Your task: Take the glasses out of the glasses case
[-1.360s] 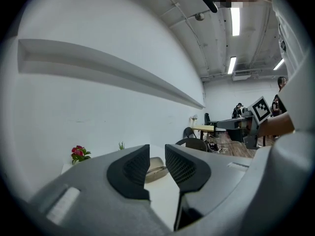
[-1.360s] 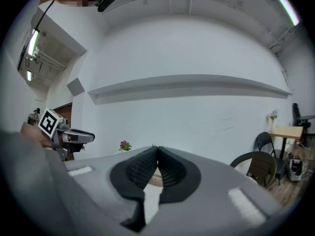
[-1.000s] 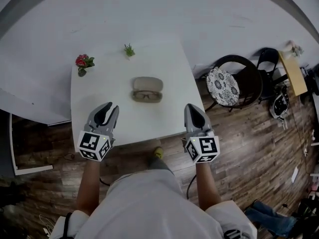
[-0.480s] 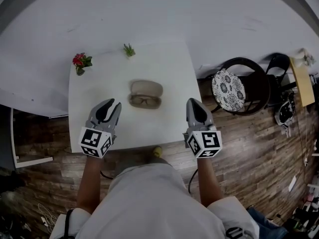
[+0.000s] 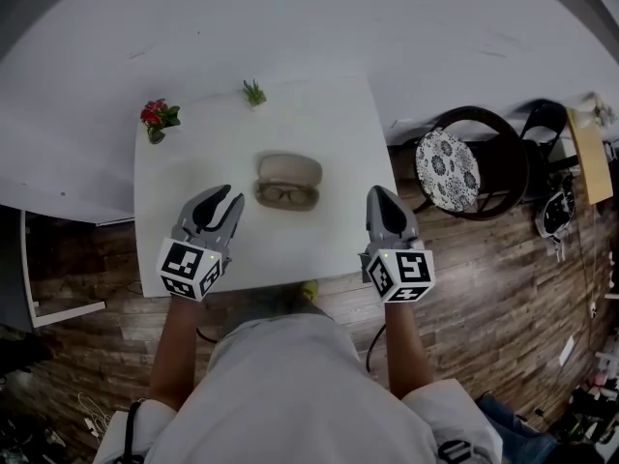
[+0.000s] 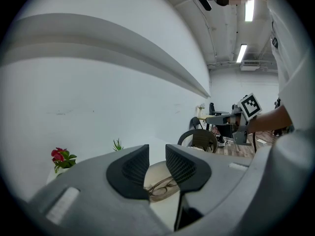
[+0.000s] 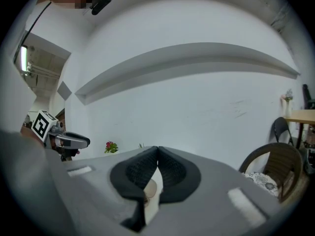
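An open beige glasses case (image 5: 287, 168) lies in the middle of the small white table (image 5: 193, 162), with brown-framed glasses (image 5: 286, 195) resting in its near half. My left gripper (image 5: 232, 198) hovers over the table just left of the case. Its jaws have just been opening and stand apart with nothing between them. In the left gripper view the glasses (image 6: 160, 187) show through the gap of that gripper (image 6: 157, 151). My right gripper (image 5: 378, 194) hangs at the table's right edge, its jaws closed tip to tip (image 7: 158, 149) on nothing.
A red flower pot (image 5: 158, 117) stands at the table's far left corner and a small green plant (image 5: 253, 92) at the far edge. A dark chair with a patterned cushion (image 5: 445, 166) sits right of the table. Wooden floor (image 5: 503, 288) surrounds it.
Both grippers have moved forward over the table toward the case. The left jaws have spread a little wider. The case and glasses have not moved.
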